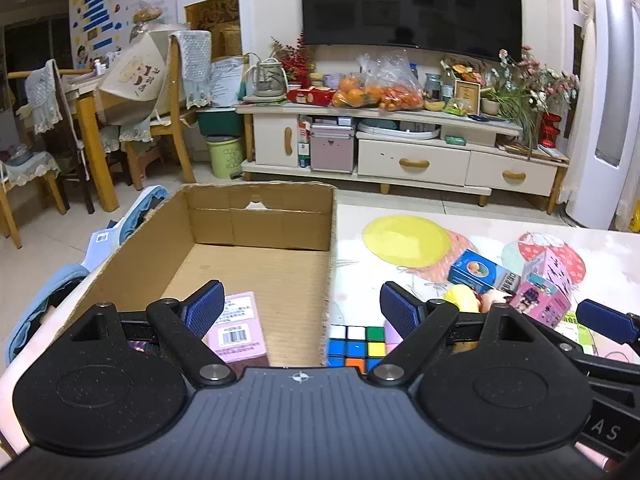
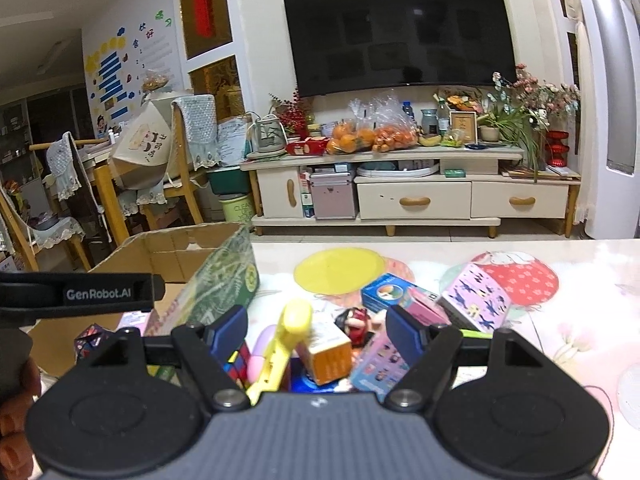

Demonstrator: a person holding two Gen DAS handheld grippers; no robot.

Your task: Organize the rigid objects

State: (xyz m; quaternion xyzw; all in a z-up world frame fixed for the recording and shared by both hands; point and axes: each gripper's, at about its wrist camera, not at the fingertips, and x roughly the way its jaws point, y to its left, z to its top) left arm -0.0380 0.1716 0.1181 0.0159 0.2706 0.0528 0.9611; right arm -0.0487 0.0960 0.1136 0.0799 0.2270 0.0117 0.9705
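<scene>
Toys and small boxes heaped on the tabletop (image 2: 560,332), beside a carton (image 1: 256,264) that holds only a pink box (image 1: 239,328) so far.

Cube (image 1: 356,346) lies just outside the carton's right wall, between the left claw's (image 1: 300,312) wide-spread fingers; it looks hard, light and smooth-faced, so squeezing two opposite flat faces should hold it, though a layer may twist. Right claw (image 2: 316,332) gapes wide over the heap, gripping nothing: a yellow toy (image 2: 280,352), an orange box (image 2: 328,356), a small figure (image 2: 356,324), a blue box (image 2: 386,292) and a pink patterned box (image 2: 476,304) lie touching or overlapping. Card boxes probably weigh little but could dent, so flat sides suit best; the figure looks most fragile.
</scene>
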